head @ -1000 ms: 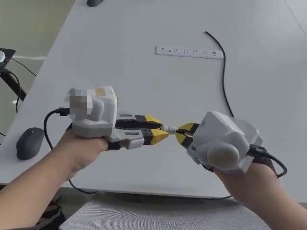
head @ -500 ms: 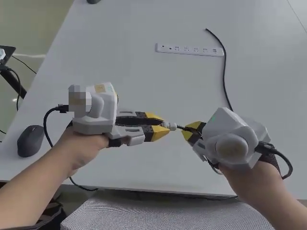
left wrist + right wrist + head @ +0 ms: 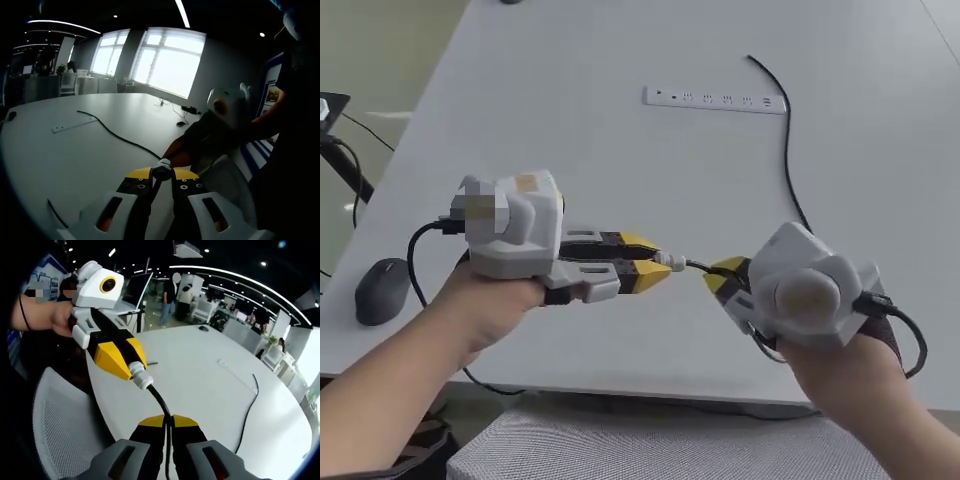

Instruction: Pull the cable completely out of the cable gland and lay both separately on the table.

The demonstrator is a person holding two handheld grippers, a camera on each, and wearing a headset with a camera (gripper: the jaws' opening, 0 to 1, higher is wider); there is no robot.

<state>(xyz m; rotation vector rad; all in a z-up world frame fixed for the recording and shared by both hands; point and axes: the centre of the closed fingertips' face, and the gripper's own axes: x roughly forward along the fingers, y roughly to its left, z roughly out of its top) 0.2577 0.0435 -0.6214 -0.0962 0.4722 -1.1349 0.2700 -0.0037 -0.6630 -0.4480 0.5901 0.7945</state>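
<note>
Two grippers meet above the near edge of the tabletop (image 3: 620,150). The left gripper (image 3: 658,268) has its jaws closed on the one cable gland (image 3: 671,263), a small white piece at the jaw tips. The right gripper (image 3: 721,276) has its jaws pinched onto the one black cable (image 3: 694,267), which runs into the gland across the short gap between them. One white power strip (image 3: 715,101) with its black cord (image 3: 787,150) lies toward the far edge, and one mouse (image 3: 382,290) sits at the left edge.
</note>
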